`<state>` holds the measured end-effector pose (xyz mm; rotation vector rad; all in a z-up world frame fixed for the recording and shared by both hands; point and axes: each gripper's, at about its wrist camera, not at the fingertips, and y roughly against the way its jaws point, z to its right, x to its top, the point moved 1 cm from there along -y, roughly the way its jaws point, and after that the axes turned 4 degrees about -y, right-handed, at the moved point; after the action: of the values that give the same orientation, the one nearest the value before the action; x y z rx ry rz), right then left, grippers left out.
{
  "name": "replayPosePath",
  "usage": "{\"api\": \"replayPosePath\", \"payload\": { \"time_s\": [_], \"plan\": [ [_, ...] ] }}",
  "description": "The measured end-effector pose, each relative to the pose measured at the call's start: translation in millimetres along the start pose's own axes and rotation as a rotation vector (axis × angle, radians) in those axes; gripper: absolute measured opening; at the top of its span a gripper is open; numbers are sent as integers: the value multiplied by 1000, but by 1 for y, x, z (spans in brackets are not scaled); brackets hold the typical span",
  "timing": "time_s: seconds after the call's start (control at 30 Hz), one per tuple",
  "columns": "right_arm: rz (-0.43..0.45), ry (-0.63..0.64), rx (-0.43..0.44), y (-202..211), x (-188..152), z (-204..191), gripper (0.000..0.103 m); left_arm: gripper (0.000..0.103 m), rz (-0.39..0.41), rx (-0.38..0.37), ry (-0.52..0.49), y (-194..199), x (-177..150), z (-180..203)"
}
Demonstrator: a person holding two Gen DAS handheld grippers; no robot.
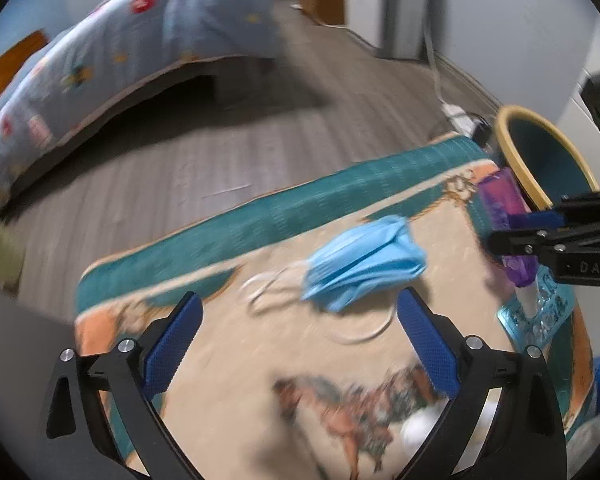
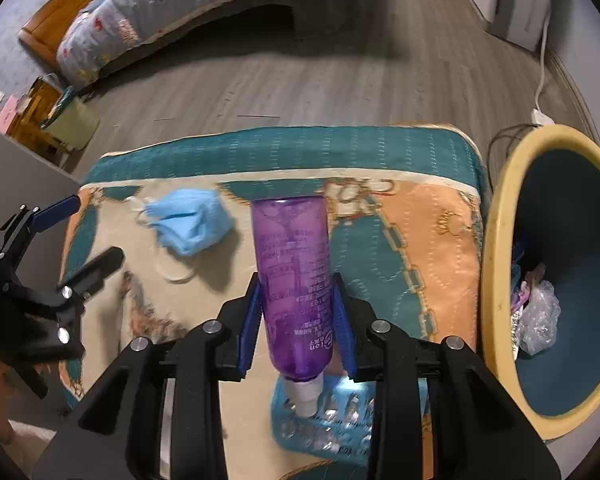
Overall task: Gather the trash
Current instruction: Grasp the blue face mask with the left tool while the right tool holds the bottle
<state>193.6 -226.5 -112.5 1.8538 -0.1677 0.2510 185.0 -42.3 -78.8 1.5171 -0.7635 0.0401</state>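
At frame center, the right gripper (image 2: pixel 298 320) jaws clamp a purple bottle (image 2: pixel 294 276); the left gripper (image 1: pixel 300 344) jaws gape empty below a blue mask (image 1: pixel 364 264).

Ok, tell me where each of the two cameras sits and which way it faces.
Left wrist: on the left gripper, angled down at the face mask on the patterned cloth; its own open fingers show, the right gripper at the edge.
Right wrist: on the right gripper, looking down along the purple bottle it clamps; the left gripper shows.
Shared: mask, bottle, cloth, yellow-rimmed bin, bed.
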Motion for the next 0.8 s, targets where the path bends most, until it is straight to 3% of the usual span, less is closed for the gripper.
{"api": "replayPosePath", "payload": {
  "time_s": [0.23,0.4,0.47,0.6,0.67,0.73,0.8],
  "plan": [
    [-26,-12,-24,-14,9,17,32,94,-31,-62,-120,-27,13,30],
    [-26,67,-48,-23,8,4,34,76,-95,-60,-191,-45,10,42],
    [-22,109,-63,-24,7,-1,44,68,-103,-49,-216,-48,8,45],
    [-10,140,-86,-24,1,-3,47,50,-115,-62,-212,-49,6,43],
    [-11,155,-98,-25,-3,-5,42,38,-120,-67,-212,-48,6,42],
    [-12,162,-89,-25,-3,-8,32,34,-116,-72,-207,-44,6,40],
    [-11,148,-79,-22,-3,-9,32,27,-113,-78,-202,-42,6,40]
  ]
}}
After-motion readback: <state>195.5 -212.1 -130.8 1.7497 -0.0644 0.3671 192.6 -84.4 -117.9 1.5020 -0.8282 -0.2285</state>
